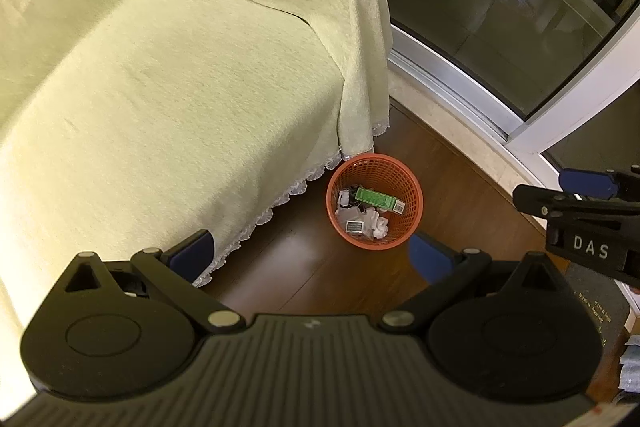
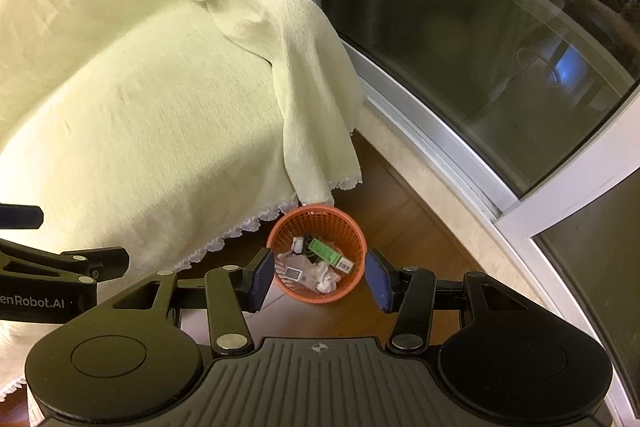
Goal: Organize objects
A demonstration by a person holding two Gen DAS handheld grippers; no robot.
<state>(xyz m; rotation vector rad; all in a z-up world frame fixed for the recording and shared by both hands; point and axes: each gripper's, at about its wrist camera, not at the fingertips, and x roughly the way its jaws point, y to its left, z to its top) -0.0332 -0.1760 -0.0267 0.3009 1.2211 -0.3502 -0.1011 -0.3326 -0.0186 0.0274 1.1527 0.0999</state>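
Nearest to the lens: black two-finger left gripper with blue pads [image 1: 310,259], spread wide, nothing between the pads, high above the floor. Same for the black right gripper with blue pads [image 2: 320,279]: released, wide apart, empty; seen through its gap, only the basket far below.

From largest to smallest:

- Big sofa under a pale yellow-green woven cover with white lace hem [image 1: 160,87], from 9 to 12 o'clock in both views, bare on top.
- Dark glass sliding door with white frame [image 1: 500,27], from 12 to 3 o'clock.
- Brown wooden floor [image 1: 288,267], around the centre.
- Round orange plastic mesh basket [image 1: 410,203], near 5 o'clock of the left view's centre, just beside the lace hem; whether touching it, cannot tell.
- Long green cardboard box [image 1: 374,197] lying tilted inside the basket, toward 12 o'clock of it.
- Crumpled white paper [image 1: 378,223] and a small grey-white label card [image 1: 355,226], also inside, toward 6 o'clock.

Step in hand, as a judgement: dropping into the basket looks finished; both tools empty, no loose object visible on sofa or floor. Next move probably calls for turning away to search for another item, then lowering toward it with open fingers.
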